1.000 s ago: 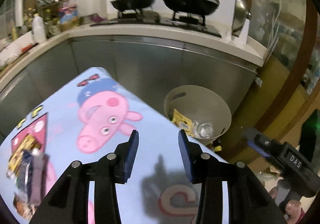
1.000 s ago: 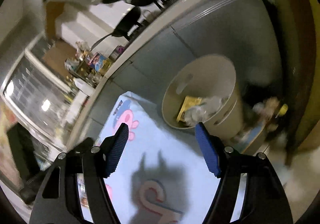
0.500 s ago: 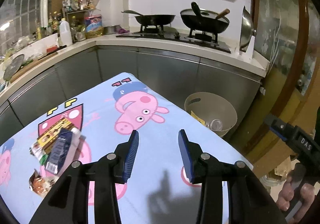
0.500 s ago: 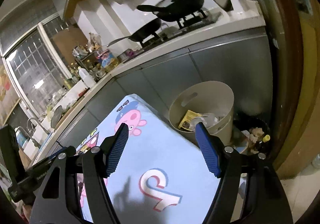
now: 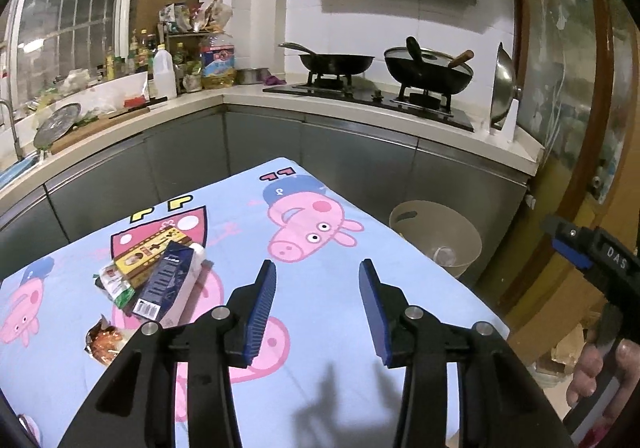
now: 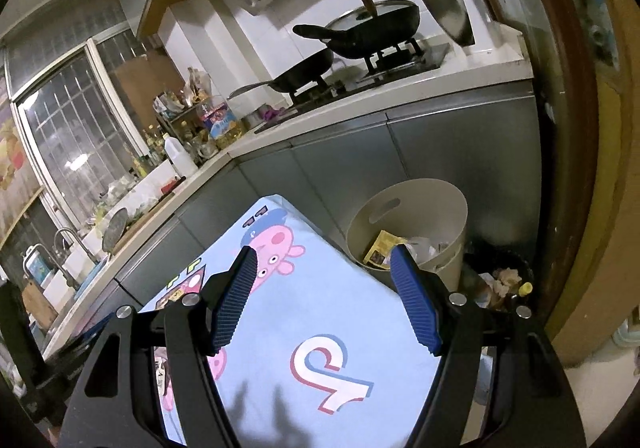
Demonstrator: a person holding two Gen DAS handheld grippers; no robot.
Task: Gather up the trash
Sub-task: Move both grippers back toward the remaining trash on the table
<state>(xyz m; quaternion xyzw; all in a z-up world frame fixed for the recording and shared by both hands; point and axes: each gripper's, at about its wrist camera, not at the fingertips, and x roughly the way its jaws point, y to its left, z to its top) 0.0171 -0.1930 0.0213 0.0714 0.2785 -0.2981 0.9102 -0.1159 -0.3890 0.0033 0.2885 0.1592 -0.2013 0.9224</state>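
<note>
Blue cloth with pink cartoon pigs covers the table [image 5: 328, 288]. Both grippers hang over it, and both have blue ridged pads.

The left gripper [image 5: 316, 308] has its jaws part way open. They have just been opening a little more. Nothing is between them, only the cloth far below. The right gripper [image 6: 328, 300] has its jaws wide open, and it holds nothing too. In the left wrist view, the right gripper's black handle sits at the right edge, with the person's hand [image 5: 600, 372] wrapped around it.

The trash is a small pile on the left side of the table, well apart from the left gripper's pads. On top lies a dark blue carton [image 5: 168, 280] with a white end and a barcode. A yellow box [image 5: 150, 252] lies under it, touching it. A green and white wrapper [image 5: 114, 284] peeks out beside them. An orange snack packet [image 5: 102, 340] lies a bit nearer, just apart from the pile.

A beige trash bin [image 6: 408, 216] stands on the floor by the right side of the table, in front of the grey cabinets. Inside it are a yellow packet [image 6: 380, 248] and some clear plastic [image 6: 424, 246].

Behind, on the counter, two black woks [image 5: 336, 62] sit on the stove.
</note>
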